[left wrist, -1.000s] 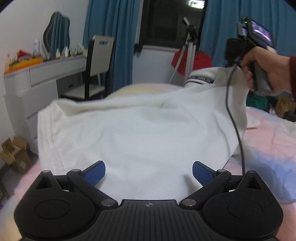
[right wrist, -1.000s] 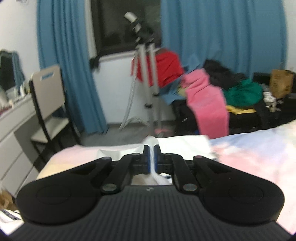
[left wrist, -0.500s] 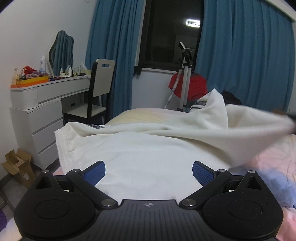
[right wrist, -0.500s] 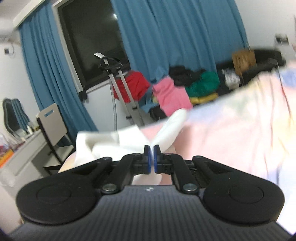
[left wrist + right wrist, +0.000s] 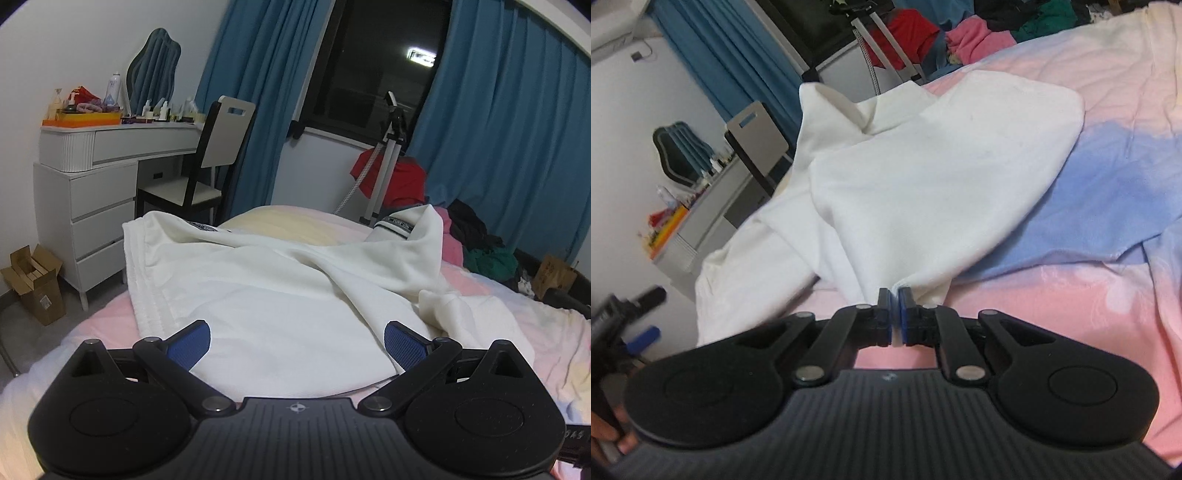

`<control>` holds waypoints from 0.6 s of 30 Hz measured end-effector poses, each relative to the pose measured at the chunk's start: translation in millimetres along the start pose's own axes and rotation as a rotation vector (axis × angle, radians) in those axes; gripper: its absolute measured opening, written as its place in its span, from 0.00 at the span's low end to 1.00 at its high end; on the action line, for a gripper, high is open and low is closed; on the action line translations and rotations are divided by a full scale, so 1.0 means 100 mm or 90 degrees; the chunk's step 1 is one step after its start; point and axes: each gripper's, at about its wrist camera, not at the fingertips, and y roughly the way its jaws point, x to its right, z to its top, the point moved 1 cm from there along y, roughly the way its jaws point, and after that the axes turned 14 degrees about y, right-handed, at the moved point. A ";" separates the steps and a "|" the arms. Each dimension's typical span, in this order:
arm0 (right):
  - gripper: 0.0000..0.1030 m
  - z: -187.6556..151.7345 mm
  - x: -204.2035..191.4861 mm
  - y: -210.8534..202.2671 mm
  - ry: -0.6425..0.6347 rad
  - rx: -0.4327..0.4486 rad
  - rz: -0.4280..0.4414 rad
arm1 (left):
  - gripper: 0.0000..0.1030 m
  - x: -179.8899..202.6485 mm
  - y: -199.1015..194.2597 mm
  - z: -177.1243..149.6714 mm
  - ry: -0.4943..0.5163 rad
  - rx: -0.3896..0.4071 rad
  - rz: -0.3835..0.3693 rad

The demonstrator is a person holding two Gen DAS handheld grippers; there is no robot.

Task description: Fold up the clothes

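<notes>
White garment rumpled, soft, near bed left edge. Right gripper pinching its hem; left gripper jaws spread, empty.

White garment, soft and thick, spread rumpled on pink-and-blue bedding ahead of both pairs of fingers. One corner pinched between the right fingers; nearest edge lying between the spread left fingers. Far edge propped up, striped label showing.
</notes>
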 end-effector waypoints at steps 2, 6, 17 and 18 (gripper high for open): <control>0.10 0.09 0.14 -0.06 0.043 0.006 0.018 | 0.98 0.06 0.07 -0.02 0.000 -0.014 -0.007; 0.43 0.31 0.42 -0.18 0.107 0.065 0.003 | 0.98 0.17 0.16 -0.06 0.005 -0.031 -0.023; 0.42 1.19 1.05 0.59 0.152 0.163 -0.155 | 0.98 0.31 0.41 -0.24 0.016 -0.075 -0.047; 0.42 1.23 1.15 0.65 0.173 0.165 -0.145 | 0.99 0.31 0.43 -0.25 0.016 -0.078 -0.045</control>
